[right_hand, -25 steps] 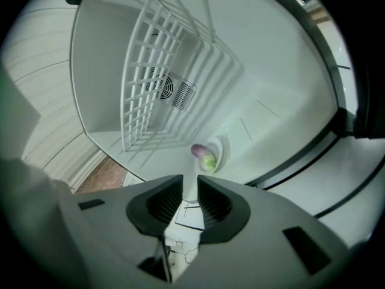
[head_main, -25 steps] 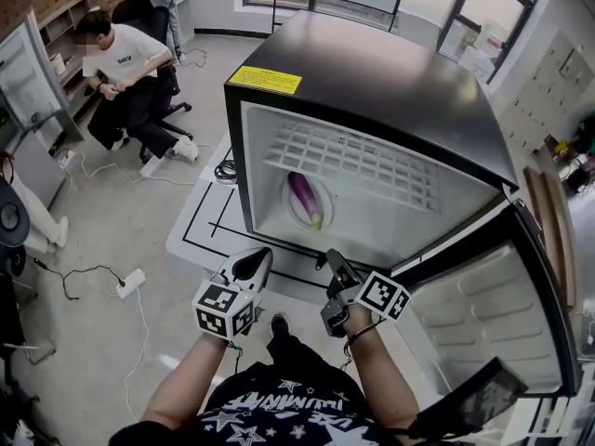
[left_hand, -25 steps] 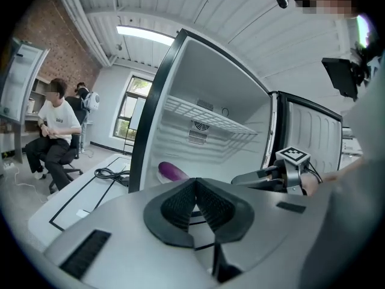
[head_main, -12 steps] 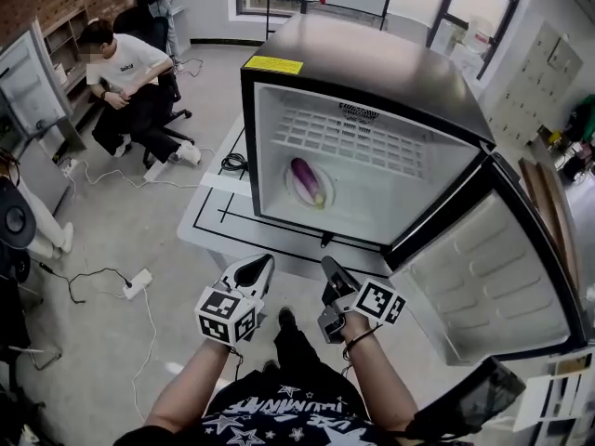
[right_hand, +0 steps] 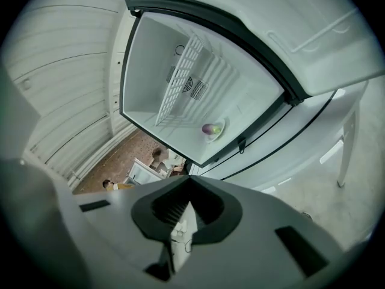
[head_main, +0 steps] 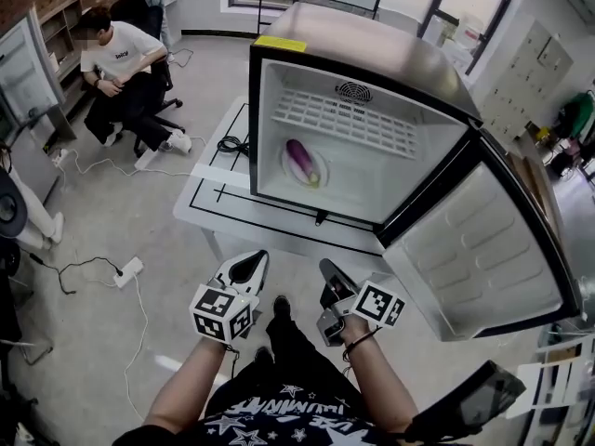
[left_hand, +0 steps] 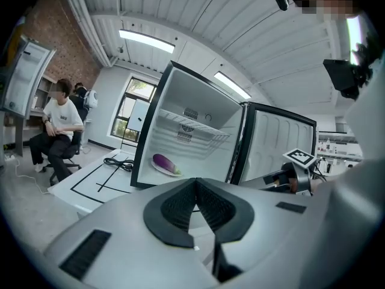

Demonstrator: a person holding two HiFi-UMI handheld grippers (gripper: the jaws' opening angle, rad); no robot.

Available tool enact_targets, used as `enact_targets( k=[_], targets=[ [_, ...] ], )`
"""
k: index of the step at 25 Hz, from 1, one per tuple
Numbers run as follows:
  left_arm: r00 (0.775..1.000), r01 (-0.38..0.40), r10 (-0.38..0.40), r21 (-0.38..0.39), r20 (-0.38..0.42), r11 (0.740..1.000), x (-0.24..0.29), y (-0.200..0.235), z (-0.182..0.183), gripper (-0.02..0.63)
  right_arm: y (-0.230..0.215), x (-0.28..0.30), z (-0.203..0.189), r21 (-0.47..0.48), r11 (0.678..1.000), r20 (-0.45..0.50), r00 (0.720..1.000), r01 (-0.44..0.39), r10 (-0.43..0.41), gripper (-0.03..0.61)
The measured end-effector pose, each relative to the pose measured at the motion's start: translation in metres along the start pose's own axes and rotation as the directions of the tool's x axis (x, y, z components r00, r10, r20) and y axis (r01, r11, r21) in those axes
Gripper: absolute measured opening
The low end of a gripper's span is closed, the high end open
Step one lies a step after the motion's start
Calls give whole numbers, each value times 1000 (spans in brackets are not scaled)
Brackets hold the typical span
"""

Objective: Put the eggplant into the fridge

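Your head camera looks steeply down over your arms. It sees the left gripper [head_main: 245,268] and the right gripper [head_main: 331,271] close by, low in the picture, and the open fridge [head_main: 372,54] farther ahead. The left gripper's camera sits low and looks forward and a bit up along its jaws, straight into the fridge from well back, with your right gripper at its right side. The right gripper's camera is tipped over and looks up into the fridge too. All three views share the inside of the fridge.
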State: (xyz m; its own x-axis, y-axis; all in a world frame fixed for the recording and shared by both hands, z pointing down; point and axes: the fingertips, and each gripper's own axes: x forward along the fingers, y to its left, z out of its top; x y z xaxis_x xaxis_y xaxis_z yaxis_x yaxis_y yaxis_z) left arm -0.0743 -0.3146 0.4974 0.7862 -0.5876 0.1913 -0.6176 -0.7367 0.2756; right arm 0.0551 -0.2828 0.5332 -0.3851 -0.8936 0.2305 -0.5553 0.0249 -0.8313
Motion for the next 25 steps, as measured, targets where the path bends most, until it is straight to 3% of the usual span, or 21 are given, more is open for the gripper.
enact_targets(
  k=[7, 14, 25],
  targets=[
    [1000, 11, -11, -5, 9, 1000, -13, -13, -3, 9, 10, -15, -9, -8, 1000, 4, 1000, -3, 3, 6],
    [999, -35, 35, -7, 30, 999, -26, -12, 2, 9, 26, -9, -7, -38, 998, -18, 998, -54, 53, 6],
    [995, -94, 94, 5, 43, 996, -28, -61, -1, 9, 19, -50, 2, -58, 992, -75, 991, -116, 111, 6]
  ],
)
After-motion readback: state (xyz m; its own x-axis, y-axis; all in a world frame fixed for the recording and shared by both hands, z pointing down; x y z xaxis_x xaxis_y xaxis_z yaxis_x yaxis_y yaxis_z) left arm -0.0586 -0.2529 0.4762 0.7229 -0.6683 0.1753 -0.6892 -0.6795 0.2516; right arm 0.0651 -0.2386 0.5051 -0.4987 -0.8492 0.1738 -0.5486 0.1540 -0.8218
